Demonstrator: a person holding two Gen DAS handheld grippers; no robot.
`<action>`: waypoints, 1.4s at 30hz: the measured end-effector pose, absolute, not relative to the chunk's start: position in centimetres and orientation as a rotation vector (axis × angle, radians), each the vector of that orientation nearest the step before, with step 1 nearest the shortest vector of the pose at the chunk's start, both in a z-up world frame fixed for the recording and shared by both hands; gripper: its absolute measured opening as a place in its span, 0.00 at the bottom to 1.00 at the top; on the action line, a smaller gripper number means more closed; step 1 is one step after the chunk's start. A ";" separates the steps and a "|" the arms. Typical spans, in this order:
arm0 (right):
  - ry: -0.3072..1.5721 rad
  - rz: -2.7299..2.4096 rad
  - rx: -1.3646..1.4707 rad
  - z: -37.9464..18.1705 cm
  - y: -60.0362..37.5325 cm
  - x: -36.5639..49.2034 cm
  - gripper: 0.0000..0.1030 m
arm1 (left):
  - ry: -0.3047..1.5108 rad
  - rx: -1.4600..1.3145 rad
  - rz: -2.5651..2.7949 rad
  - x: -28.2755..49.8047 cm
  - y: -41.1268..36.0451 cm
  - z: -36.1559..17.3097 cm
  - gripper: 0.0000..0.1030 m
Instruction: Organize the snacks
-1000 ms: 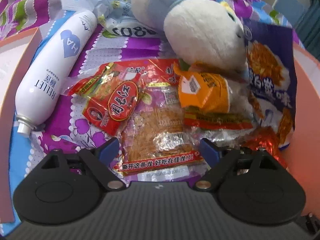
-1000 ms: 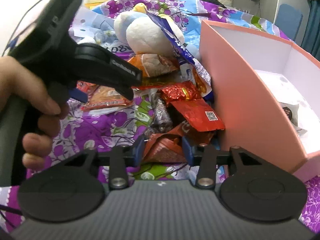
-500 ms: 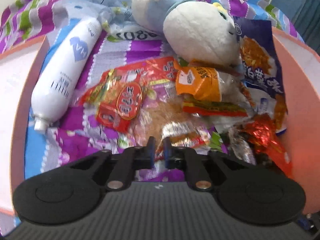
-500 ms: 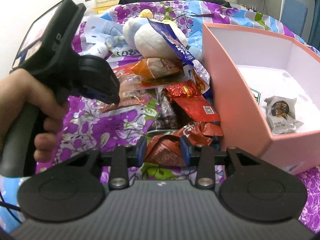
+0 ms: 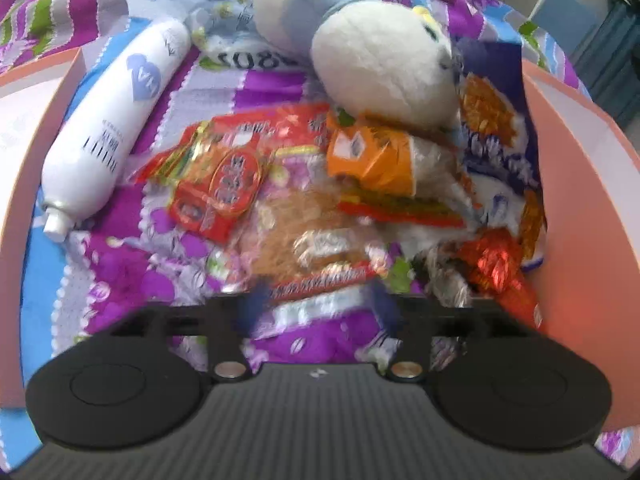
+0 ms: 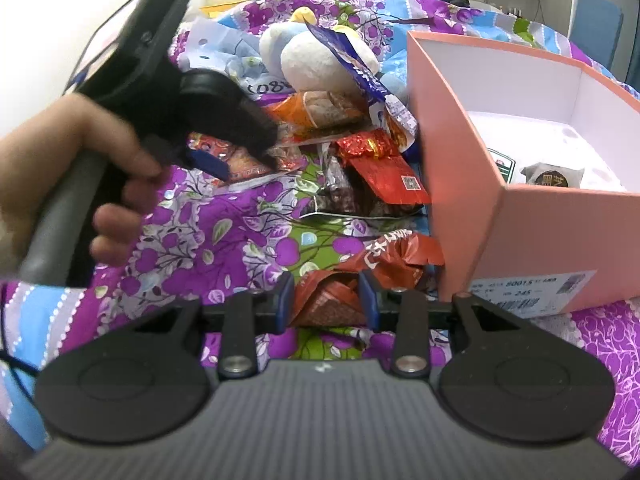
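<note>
A pile of snack packets lies on a purple flowered cloth. In the left wrist view my left gripper (image 5: 316, 304) is open, its blurred blue fingers on either side of a clear packet of orange-brown strips (image 5: 316, 248). A red packet (image 5: 224, 192) and an orange packet (image 5: 372, 156) lie behind it. In the right wrist view my right gripper (image 6: 326, 300) is shut on a crumpled red-brown packet (image 6: 360, 276) held low over the cloth. The left gripper's body (image 6: 168, 92) and the hand that holds it show at the left.
A pink box (image 6: 520, 216) stands at the right with two wrapped snacks inside. A white and blue plush toy (image 5: 372, 52), a white spray bottle (image 5: 116, 128) and a big blue snack bag (image 5: 496, 148) lie around the pile. Another pink box edge (image 5: 36, 128) is at the left.
My left gripper shut on the clear packet half a second ago and has now opened again. The right gripper has drawn back from the pile with the red-brown packet in it.
</note>
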State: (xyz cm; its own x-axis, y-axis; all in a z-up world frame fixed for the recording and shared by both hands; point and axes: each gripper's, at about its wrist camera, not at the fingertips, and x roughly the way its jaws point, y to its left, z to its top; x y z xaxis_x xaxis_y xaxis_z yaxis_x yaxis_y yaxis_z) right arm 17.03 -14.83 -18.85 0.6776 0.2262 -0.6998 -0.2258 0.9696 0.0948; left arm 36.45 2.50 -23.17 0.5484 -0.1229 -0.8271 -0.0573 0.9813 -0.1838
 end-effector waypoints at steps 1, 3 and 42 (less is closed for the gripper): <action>0.785 0.256 0.003 -18.8 -14.9 17.0 0.37 | 0.972 -0.172 -0.013 36.7 2.1 -23.0 0.81; 0.786 0.260 0.006 -18.8 -15.0 17.0 0.37 | 0.976 -0.133 0.003 37.6 1.4 -23.1 0.81; 0.778 0.343 -0.001 -17.7 -16.9 13.0 0.36 | 1.008 -0.074 -0.030 26.1 1.7 -19.8 0.47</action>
